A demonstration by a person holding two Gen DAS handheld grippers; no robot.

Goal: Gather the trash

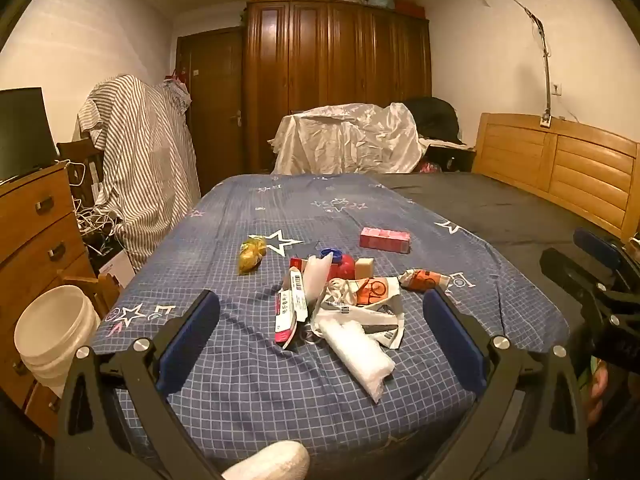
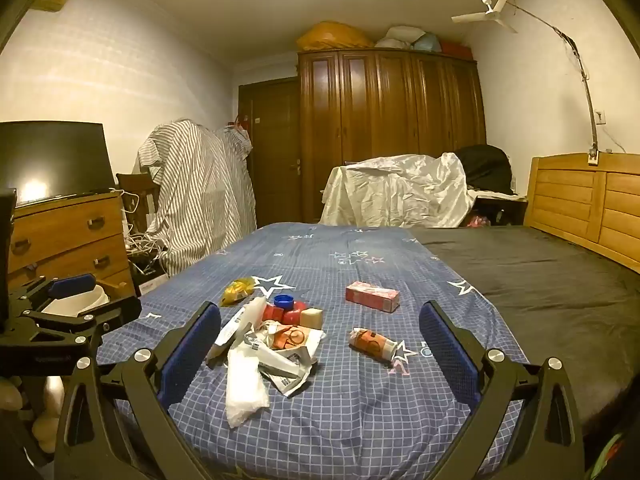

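left gripper [image 1: 320, 332] hovering, jaws spread, gripping nothing | right gripper [image 2: 320, 344] likewise released | trash pile [image 1: 340, 308] lying on bedsheet [image 1: 248, 400] just ahead between fingers | white bucket [image 1: 56, 328], possibly stacked, sitting far left

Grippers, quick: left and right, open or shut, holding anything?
Left gripper: open, holding nothing, above the trash pile.
Right gripper: open, holding nothing.

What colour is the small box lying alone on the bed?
Pink box, clearest in the left wrist view.
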